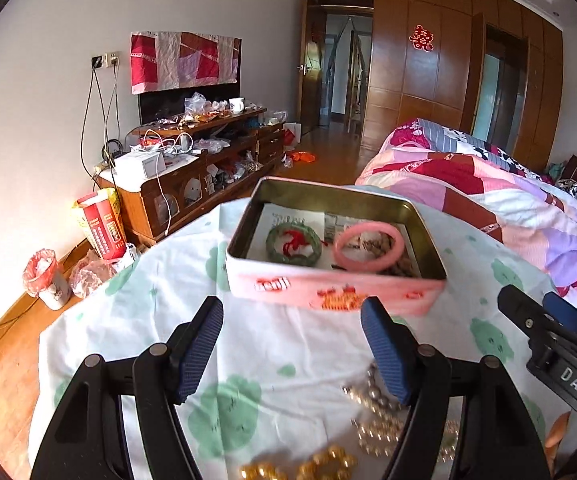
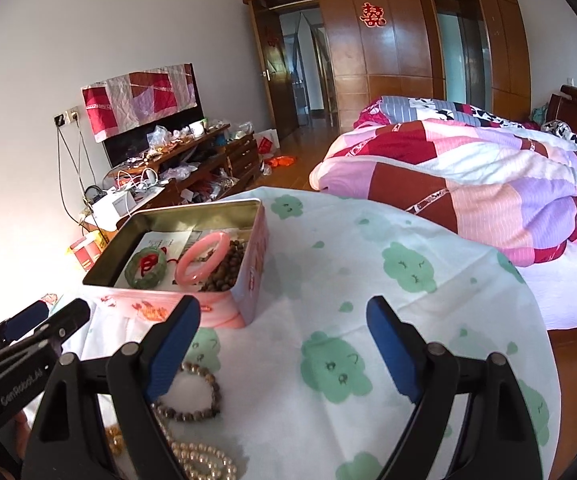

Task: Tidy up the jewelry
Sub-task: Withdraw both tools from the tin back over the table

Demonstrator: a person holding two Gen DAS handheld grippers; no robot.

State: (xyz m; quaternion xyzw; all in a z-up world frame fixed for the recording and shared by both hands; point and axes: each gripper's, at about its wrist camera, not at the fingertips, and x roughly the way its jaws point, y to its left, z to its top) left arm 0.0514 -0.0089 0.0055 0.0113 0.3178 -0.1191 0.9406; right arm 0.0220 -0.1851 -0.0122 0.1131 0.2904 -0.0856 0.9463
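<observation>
An open pink tin point(image 1: 328, 294) point(image 2: 252, 276) stands on a white cloth with green prints. Inside lie a green bangle with red thread point(image 1: 293, 245) point(image 2: 146, 267), a pink bangle point(image 1: 369, 250) point(image 2: 202, 258) and a dark brown bead string point(image 2: 224, 270). My left gripper point(image 1: 292, 346) is open with nothing between its fingers, just short of the tin's near wall. Pearl strands point(image 1: 380, 412) point(image 2: 204, 460), gold beads point(image 1: 320, 464) and a brown bead bracelet point(image 2: 198, 392) lie on the cloth near both grippers. My right gripper point(image 2: 284, 346) is open and empty, to the right of the tin.
The table's cloth point(image 2: 368, 280) drops off at its far and right edges. A bed with a patchwork quilt point(image 2: 468, 176) lies to the right. A cluttered wooden TV cabinet point(image 1: 192, 168) stands along the left wall, with a bin point(image 1: 44, 280) and bags on the floor.
</observation>
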